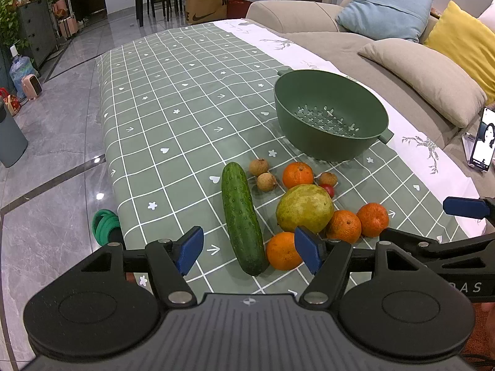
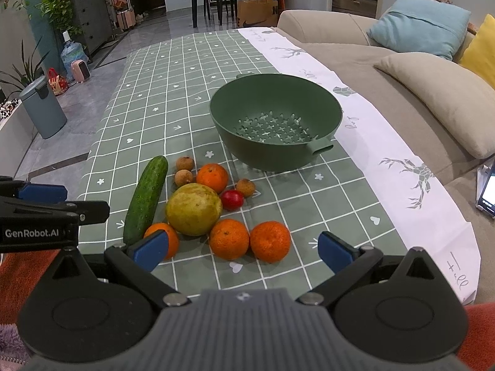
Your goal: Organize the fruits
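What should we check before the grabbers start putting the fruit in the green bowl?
1. Left gripper open with nothing between its pads: ok.
2. Right gripper open with nothing between its pads: ok.
3. Green colander upright on the table with nothing in it: ok.
4. Way to the colander free: ok, only bare tablecloth lies around it.
5. Fruit easy to grab one at a time: not ok, the guava sits packed among the oranges, and the cucumber lies close beside them.
6. Small red fruit firm enough to squeeze: cannot tell.
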A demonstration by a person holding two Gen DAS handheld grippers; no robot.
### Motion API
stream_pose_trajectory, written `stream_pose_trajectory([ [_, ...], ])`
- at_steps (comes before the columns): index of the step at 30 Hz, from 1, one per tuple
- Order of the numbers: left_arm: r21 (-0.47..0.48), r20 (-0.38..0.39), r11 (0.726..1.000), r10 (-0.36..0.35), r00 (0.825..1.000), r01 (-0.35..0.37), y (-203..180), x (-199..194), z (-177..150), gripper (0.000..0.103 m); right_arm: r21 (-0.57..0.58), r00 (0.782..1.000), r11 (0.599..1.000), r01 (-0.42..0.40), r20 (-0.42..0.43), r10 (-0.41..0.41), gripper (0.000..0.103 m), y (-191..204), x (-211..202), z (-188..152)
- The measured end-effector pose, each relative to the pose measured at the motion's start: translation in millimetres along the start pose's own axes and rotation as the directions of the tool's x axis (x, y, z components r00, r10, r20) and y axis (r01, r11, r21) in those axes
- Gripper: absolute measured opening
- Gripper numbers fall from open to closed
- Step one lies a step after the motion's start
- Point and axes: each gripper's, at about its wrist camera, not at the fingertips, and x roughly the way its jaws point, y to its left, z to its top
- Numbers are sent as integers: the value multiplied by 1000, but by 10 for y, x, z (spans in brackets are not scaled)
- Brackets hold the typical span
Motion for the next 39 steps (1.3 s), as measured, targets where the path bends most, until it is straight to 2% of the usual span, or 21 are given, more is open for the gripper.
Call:
stream_pose_trajectory([
  [11,-3,-3,1000,-4,1000,4,-8,5,18,79,3,1000,1000,-8,-5,8,98,-5,19,-18],
  [15,-21,-10,1000,-22,1000,22,23,47,50,79,-5,999,999,-34,-1,34,98,-23,62,-24],
  [18,-57,-24,998,-39,999,37,111,124,78,74,-13,998,998,-63,10,63,98,-46,131,-16],
  [20,-85,-37,995,-55,998,51,167,193,99,70,-26,996,996,-90,9,90,93,-39,203,2],
  [22,-115,-55,991,-71,996,64,241,269,116,66,-32,991,991,-132,-19,131,79,-18,306,51],
  [25,-149,-90,985,-99,991,85,298,415,147,60,-33,984,984,-174,-53,172,70,35,461,121],
  [28,-152,-110,984,-112,988,94,314,530,164,57,-32,977,980,-199,-81,196,69,82,622,202],
  [39,-215,-187,973,-128,974,87,441,968,298,57,19,955,972,-234,-182,234,67,171,1108,406],
])
